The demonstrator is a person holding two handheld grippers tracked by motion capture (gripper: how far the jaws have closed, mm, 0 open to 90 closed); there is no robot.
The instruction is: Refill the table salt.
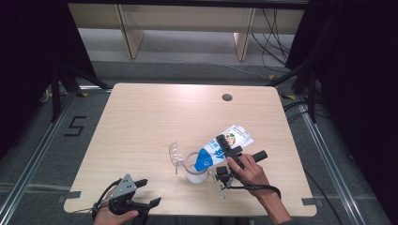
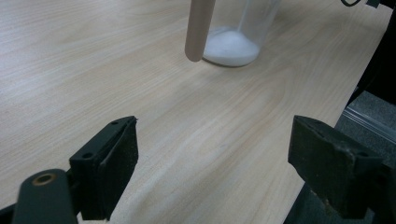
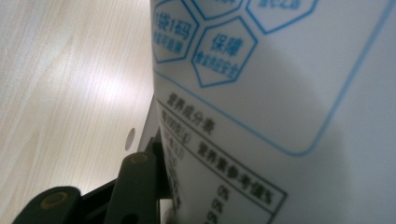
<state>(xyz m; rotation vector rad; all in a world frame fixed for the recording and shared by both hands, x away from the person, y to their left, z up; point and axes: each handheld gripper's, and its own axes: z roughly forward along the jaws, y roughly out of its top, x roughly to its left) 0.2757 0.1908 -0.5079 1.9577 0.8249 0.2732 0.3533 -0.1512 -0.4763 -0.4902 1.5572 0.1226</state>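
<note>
My right gripper [image 1: 228, 150] is shut on a white and blue printed bag [image 1: 231, 138], held tilted with its lower end over a clear cup [image 1: 196, 172] at the table's front middle. In the left gripper view the cup [image 2: 233, 44] holds a mound of white powder, and a tan rod [image 2: 198, 28] hangs in front of it. The bag [image 3: 280, 93] looms close in the right gripper view, pressed against one of the black fingers [image 3: 137, 186]; the other finger is hidden behind it. My left gripper [image 1: 149, 192] rests open near the front left edge, its jaws wide apart [image 2: 212, 158] over bare wood.
The cup's clear hinged lid [image 1: 176, 153] stands flipped open on its left side. The light wooden table [image 1: 155, 112] has a round cable hole [image 1: 227, 97] at the back right. A dark floor and metal rails surround the table.
</note>
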